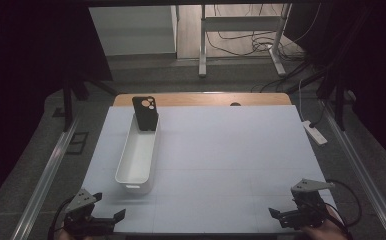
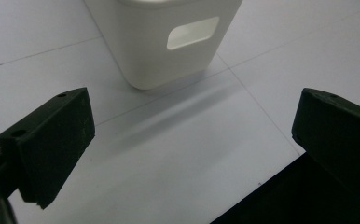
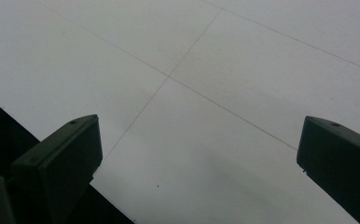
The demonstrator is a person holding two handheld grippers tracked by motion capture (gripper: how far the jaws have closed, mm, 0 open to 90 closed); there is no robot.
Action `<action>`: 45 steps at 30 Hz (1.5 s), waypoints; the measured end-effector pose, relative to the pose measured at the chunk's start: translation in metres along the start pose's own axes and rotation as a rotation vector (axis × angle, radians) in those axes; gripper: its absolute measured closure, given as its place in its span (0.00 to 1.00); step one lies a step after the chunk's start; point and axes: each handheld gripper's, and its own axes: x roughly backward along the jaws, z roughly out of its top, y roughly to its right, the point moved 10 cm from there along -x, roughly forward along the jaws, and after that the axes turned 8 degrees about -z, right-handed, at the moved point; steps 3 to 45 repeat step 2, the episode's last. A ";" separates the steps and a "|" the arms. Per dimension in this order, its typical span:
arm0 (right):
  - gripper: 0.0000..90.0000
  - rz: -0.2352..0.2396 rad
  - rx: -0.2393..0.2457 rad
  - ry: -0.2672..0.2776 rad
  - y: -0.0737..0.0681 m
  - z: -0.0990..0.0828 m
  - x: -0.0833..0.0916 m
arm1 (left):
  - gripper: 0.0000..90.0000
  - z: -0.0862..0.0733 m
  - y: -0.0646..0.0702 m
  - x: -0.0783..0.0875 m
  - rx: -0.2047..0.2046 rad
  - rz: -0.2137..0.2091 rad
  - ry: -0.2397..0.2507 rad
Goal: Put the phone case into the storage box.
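A long white bin (image 1: 137, 155) lies on the left half of the white table mat (image 1: 231, 150). A black phone case (image 1: 145, 114) with camera cut-outs stands upright, leaning in the bin's far end. My left gripper (image 1: 107, 206) is at the near left corner of the mat, open and empty. In the left gripper view its jaws (image 2: 192, 121) stand wide apart, facing the bin's near end (image 2: 169, 42) and its handle slot from a short distance. My right gripper (image 1: 287, 205) is at the near right corner, open (image 3: 197, 144) above bare mat with nothing between its jaws.
A wooden table edge (image 1: 206, 99) shows beyond the mat. A white power strip (image 1: 315, 132) lies on the floor to the right, with metal rails (image 1: 46, 175) along both sides. Both grippers hang close to the mat's near edge (image 2: 262, 186).
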 end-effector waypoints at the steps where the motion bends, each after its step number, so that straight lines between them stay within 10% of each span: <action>1: 0.00 0.001 0.000 -0.001 0.000 0.000 0.000 | 0.00 0.000 0.000 0.000 -0.004 0.001 -0.005; 45: 0.00 0.001 0.000 -0.001 0.000 0.000 0.000 | 0.00 0.000 0.000 -0.001 -0.002 0.001 -0.005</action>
